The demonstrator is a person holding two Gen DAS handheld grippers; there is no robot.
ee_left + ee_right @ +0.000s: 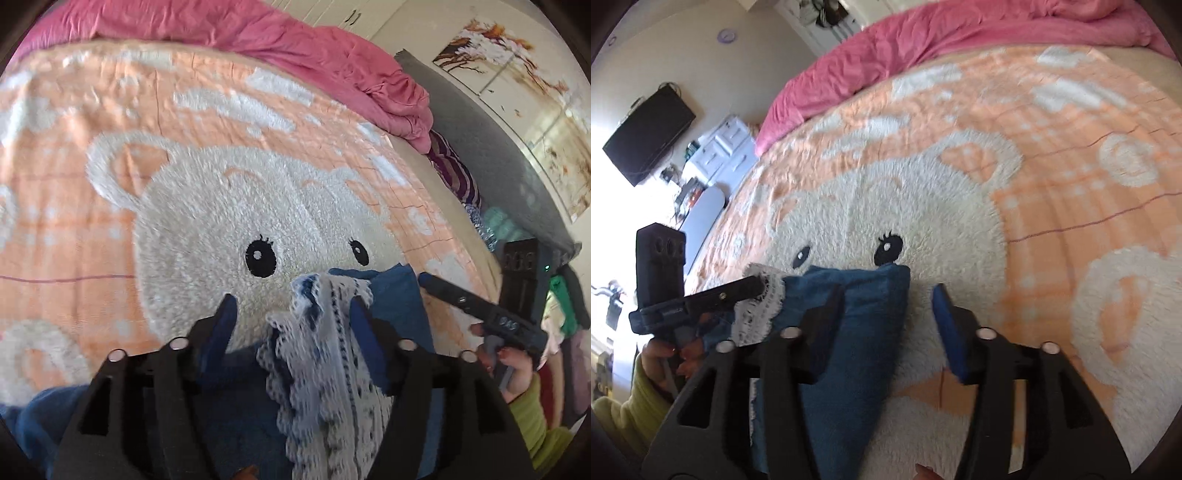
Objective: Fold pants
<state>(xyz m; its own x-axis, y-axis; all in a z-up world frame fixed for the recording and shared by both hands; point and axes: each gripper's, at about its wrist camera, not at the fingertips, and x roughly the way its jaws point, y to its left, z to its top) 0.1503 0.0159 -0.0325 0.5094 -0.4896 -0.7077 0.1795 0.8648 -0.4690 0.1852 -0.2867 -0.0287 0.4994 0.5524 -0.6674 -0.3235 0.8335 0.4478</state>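
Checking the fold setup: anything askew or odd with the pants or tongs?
Mildly. The blue pants lie bunched, not flat, on the bear blanket, and their white lace trim is rumpled. Both the left tongs and the right tongs stand open around fabric, gripping nothing. No damage shows.

Bear blanket (pixel 184 110) under blue pants (pixel 871 295)

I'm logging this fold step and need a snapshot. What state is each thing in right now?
blue pants: bunched, on the blanket, end between both grippers' fingers.
lace trim: hanging loose between the left fingers.
left gripper: jaws apart, not pressing the cloth.
right gripper: jaws apart, not gripping.
bear blanket: spread flat.
pink duvet: crumpled at the far edge.
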